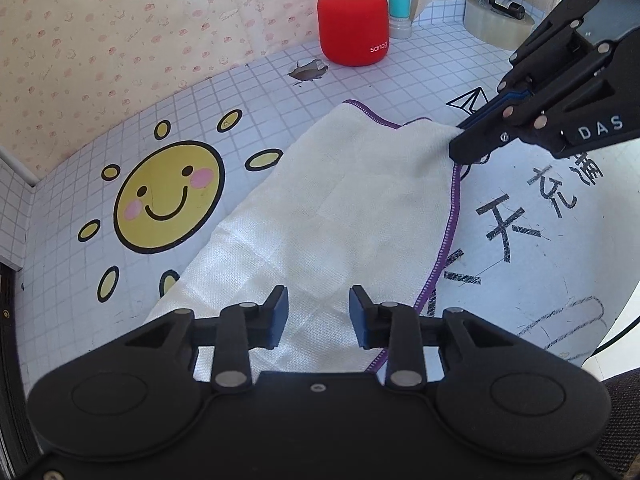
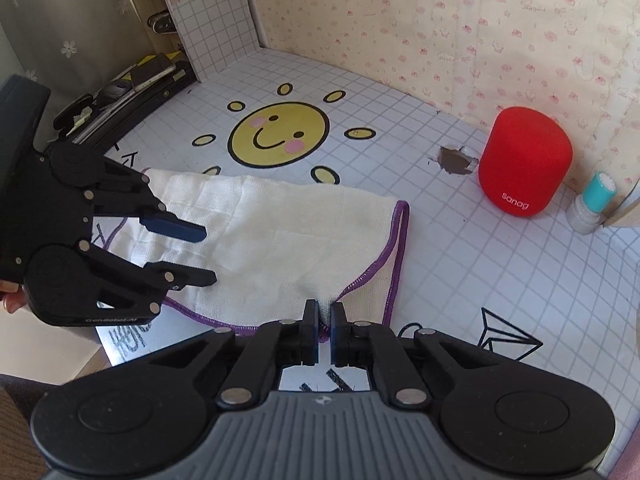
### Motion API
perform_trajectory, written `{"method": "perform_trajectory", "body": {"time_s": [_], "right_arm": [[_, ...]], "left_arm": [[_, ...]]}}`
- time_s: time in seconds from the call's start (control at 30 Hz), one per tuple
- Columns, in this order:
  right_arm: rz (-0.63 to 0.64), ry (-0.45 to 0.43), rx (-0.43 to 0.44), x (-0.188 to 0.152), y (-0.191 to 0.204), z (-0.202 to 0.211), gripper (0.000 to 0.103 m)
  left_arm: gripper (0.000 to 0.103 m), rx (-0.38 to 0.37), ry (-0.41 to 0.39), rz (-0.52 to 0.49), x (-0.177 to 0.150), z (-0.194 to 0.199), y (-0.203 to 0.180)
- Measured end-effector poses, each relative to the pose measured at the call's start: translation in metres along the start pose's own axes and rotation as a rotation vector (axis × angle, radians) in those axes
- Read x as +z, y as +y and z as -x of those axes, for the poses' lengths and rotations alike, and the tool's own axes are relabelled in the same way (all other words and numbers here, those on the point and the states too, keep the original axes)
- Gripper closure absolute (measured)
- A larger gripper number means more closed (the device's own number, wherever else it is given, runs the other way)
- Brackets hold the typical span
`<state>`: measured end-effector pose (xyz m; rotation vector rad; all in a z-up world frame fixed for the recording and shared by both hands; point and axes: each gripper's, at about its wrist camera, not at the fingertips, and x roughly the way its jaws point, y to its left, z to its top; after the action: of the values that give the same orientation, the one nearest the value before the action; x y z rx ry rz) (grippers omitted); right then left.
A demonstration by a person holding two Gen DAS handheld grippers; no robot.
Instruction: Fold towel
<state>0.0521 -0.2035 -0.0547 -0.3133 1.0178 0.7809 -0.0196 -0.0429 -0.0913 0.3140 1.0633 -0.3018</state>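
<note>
Right gripper point(image 2: 325, 312): jaws pinched on a corner of the cream waffle-weave towel with purple stitched hem point(image 2: 280, 232), cloth bunched between the pads. Judging by that, it's the lead corner for the fold.

Left gripper point(image 1: 318, 308): jaws apart, straddling the towel's near end; pads not pressing cloth, so no grip there yet. Likely lining up on the matching corner so both lift together.

Towel lies mid-table on the white grid-print mat with the yellow smiling sun point(image 1: 170, 196), right edge raised toward the pinch.

Further back: torn hole in the mat point(image 1: 308, 72), red cylindrical fabric speaker point(image 1: 352, 26), small teal-capped bottle point(image 1: 400, 14) by the wall.

Hidden: towel's near corner sits under the left gripper body; can't tell how many layers.
</note>
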Motion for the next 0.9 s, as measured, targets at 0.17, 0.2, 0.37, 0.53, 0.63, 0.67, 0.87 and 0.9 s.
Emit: {"method": "perform_trajectory", "body": {"time_s": [0.17,0.2,0.37,0.53,0.63,0.67,0.87,0.9], "right_arm": [[0.017,-0.031,-0.011,0.020,0.002,0.003,0.099],[0.022,-0.038,-0.012,0.023,0.004,0.004,0.099],[0.053,-0.108,-0.014,0.038,0.014,0.019,0.099],[0.056,-0.069,-0.041,0.030,0.011,0.006,0.099],[0.047,0.008,-0.058,0.016,0.003,-0.015,0.098],[0.049,0.020,-0.059,0.012,0.002,-0.018,0.098],[0.031,0.058,-0.076,-0.002,-0.006,-0.033,0.098],[0.024,0.068,-0.079,-0.003,-0.008,-0.034,0.098]], "left_arm": [[0.067,0.031,-0.007,0.025,-0.004,0.005,0.016],[0.067,0.039,-0.009,0.035,-0.004,0.006,0.020],[0.066,0.047,-0.021,0.081,-0.005,0.011,0.032],[0.065,0.034,-0.013,0.069,-0.003,0.006,0.024],[0.063,0.016,-0.013,0.041,-0.001,0.003,0.013],[0.061,0.011,-0.015,0.033,-0.001,0.002,0.010],[0.061,-0.012,-0.002,0.022,0.000,-0.006,0.002],[0.061,-0.014,0.000,0.022,0.000,-0.007,0.001]]}}
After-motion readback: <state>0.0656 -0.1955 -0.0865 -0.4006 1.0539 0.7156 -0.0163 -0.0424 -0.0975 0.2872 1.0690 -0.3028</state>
